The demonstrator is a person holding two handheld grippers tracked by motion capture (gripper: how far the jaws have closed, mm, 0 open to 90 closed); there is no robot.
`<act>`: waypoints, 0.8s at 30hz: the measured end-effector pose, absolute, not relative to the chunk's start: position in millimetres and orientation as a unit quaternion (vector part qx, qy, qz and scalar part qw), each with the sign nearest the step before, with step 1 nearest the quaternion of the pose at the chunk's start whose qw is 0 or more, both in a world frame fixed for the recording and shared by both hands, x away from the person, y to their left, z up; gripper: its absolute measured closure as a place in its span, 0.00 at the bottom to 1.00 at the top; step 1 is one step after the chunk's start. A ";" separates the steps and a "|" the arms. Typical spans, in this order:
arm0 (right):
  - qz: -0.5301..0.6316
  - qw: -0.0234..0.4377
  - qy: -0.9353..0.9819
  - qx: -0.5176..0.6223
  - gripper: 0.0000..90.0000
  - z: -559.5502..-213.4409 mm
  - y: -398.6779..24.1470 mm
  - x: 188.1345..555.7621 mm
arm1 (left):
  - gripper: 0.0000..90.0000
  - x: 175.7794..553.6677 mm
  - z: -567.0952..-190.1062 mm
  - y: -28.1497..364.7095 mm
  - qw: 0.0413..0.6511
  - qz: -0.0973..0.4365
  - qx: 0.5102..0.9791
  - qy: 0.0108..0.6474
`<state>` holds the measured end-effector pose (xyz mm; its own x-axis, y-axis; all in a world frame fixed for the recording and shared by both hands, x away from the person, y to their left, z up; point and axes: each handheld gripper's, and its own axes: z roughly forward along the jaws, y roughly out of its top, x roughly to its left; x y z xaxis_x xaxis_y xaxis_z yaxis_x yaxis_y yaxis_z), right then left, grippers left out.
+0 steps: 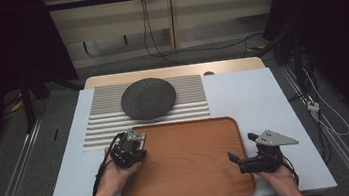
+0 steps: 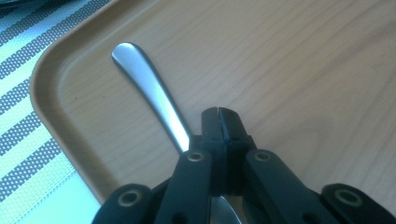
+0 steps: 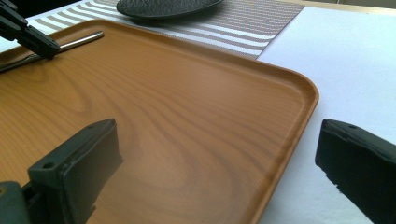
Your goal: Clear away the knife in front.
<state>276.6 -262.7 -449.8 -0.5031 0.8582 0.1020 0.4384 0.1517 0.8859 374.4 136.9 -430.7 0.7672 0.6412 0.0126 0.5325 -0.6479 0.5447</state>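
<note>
White surface under the wooden tray [image 2: 56, 135]: the left gripper [image 2: 218, 114] has its jaws pinched thin on a steel utensil handle [image 2: 144, 84] lying in the tray's corner, so it'll probably swivel or slip when lifted, while the right gripper [image 3: 219, 163] waits spread wide.

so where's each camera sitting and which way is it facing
high view: above the person's side of the table, looking forward and down on the wooden tray, dark plate and striped mat; forearms and both hand-held grippers show.
left gripper view: rides the left hand-held gripper, looking down its shut jaws at the tray corner and a metal utensil handle.
right gripper view: rides the right hand-held gripper, facing across the tray between open jaws.
shared: both gripper views show tray, mat and utensil.
</note>
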 end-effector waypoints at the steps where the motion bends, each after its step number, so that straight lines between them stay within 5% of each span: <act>1: 0.474 0.222 0.727 0.445 0.00 -449.7 -262.8 276.4 | 1.00 375.5 -430.6 138.1 0.264 0.102 0.902 0.327; 24: 0.473 0.222 0.725 0.448 0.00 -450.1 -263.2 276.7 | 1.00 380.6 -429.5 146.1 0.250 0.111 0.902 0.333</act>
<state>276.7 -263.2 -450.1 -0.5003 0.8599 0.1008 0.4388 0.1515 0.8857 380.6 146.1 -429.5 0.7536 0.6565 0.0333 0.5454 -0.6527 0.5259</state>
